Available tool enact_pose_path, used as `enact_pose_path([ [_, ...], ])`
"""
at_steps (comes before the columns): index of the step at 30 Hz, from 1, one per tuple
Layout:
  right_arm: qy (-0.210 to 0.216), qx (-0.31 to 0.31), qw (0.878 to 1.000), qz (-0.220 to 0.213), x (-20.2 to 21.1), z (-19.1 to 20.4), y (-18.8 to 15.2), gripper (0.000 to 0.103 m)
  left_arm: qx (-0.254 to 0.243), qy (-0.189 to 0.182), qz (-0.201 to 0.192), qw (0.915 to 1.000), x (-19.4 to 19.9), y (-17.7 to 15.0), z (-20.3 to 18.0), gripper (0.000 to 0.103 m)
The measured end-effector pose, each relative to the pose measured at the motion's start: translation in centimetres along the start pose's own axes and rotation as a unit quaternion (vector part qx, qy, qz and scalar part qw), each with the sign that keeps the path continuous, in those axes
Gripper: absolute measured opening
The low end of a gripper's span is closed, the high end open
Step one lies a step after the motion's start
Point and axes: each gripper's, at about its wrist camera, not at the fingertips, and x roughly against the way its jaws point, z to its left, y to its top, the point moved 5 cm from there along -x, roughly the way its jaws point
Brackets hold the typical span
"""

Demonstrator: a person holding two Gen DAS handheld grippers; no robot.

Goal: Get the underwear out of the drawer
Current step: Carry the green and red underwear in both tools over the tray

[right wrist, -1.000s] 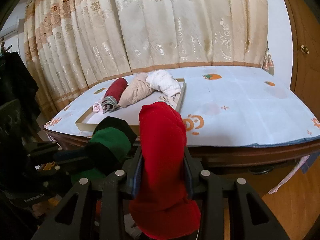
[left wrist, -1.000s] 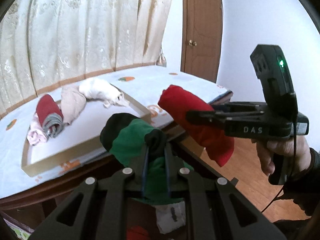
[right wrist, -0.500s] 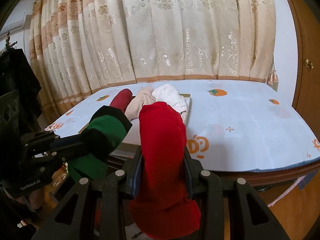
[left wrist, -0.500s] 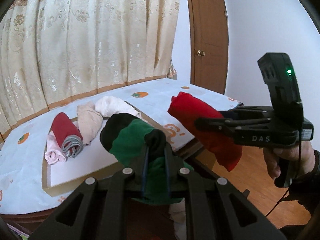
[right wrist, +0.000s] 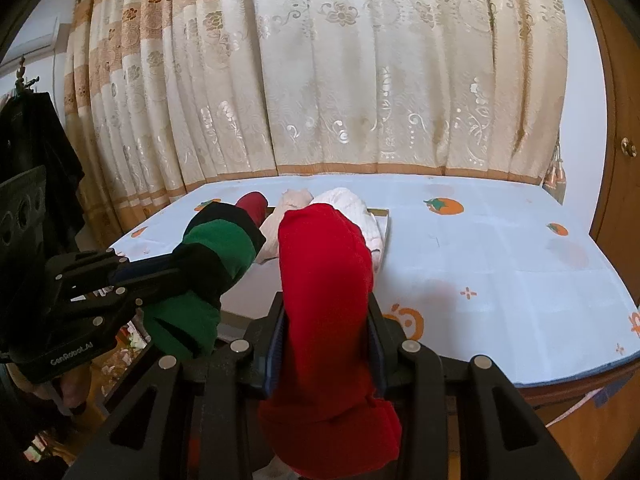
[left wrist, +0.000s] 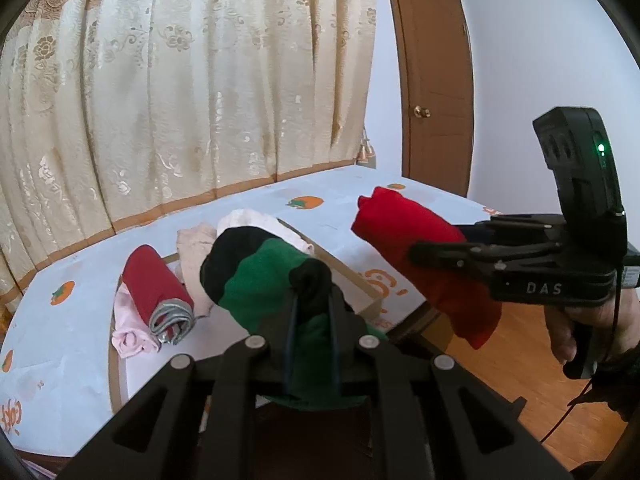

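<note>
My left gripper [left wrist: 312, 304] is shut on a rolled green and black underwear [left wrist: 264, 276] and holds it in the air above the table's near edge; it also shows in the right wrist view [right wrist: 208, 264]. My right gripper [right wrist: 326, 320] is shut on a rolled red underwear [right wrist: 324, 280], held beside the green one; it shows in the left wrist view [left wrist: 416, 248]. A shallow wooden tray [left wrist: 348, 276] on the table holds a dark red roll [left wrist: 156, 288], a pink one [left wrist: 130, 328], a beige one [left wrist: 194, 248] and a white one [left wrist: 256, 222].
The table [right wrist: 500, 260] has a pale blue cloth with orange prints. A cream curtain [right wrist: 340, 80] hangs behind it. A brown door [left wrist: 432, 80] stands at the right. Wooden floor [left wrist: 500, 368] lies below the right gripper. Dark clothing [right wrist: 36, 152] hangs at the far left.
Both grippers have risen with their rolls, from below the table's edge to above it. The table top and tray now sit lower in both views.
</note>
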Motion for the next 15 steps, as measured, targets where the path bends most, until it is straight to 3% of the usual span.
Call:
enact_pose_path([
  [15, -0.002, 0.011, 1.0, 0.012, -3.2, -0.1, 2.2, 0.038, 0.007, 0.023, 0.005, 0.9997, -2.6, 1.7, 2.9, 0.011],
])
